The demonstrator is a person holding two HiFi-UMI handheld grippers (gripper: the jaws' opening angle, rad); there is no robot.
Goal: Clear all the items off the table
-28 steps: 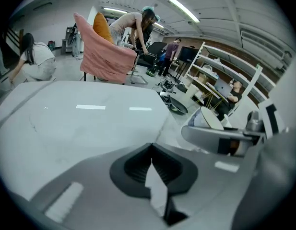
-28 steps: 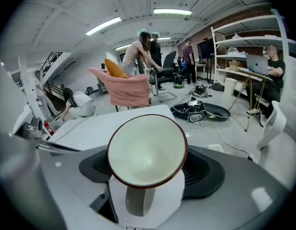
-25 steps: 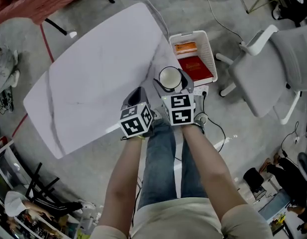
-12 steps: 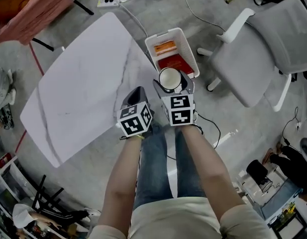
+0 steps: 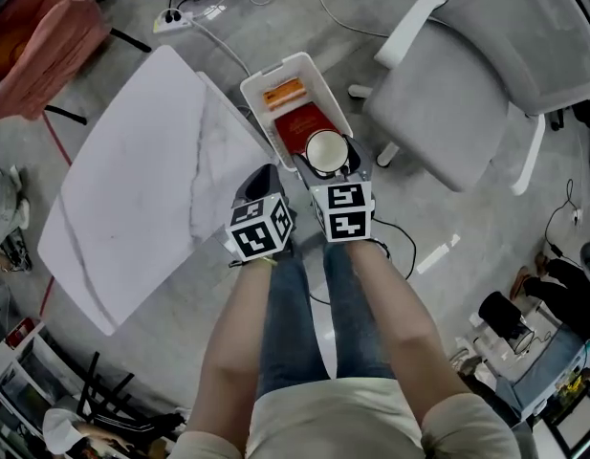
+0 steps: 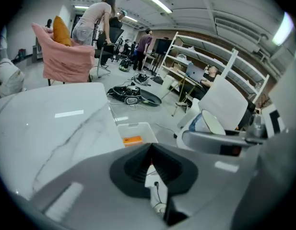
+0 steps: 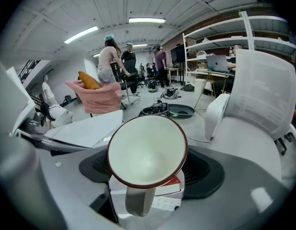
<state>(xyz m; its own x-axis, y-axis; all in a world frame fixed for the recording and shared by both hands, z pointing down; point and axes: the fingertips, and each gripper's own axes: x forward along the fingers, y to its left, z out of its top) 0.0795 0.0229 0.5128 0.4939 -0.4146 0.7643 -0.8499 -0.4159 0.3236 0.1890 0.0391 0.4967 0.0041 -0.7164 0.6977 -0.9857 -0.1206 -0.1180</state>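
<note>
Over the bin (image 5: 295,62), right gripper (image 5: 330,166) holds mug (image 7: 147,150) (mouth tilted upward).

cup (image 5: 326,151) over a bin (image 5: 275,70) with a book (image 5: 300,125) inside, table (image 5: 132,189) left of it, chair (image 5: 447,103) right

beige top (image 5: 333,421) | blue jeans (image 5: 293,323) | left tongs (image 5: 265,178) grey | right tongs (image 5: 331,165) grey | black-white marker cubes (image 5: 260,229)

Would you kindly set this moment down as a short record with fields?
right tongs: shut on the cup, held above the bin
left tongs: shut, empty
bin: on the floor beside the table, holds a red book and an orange item
table: no items seen on it
chair: on the floor beside the bin
</note>
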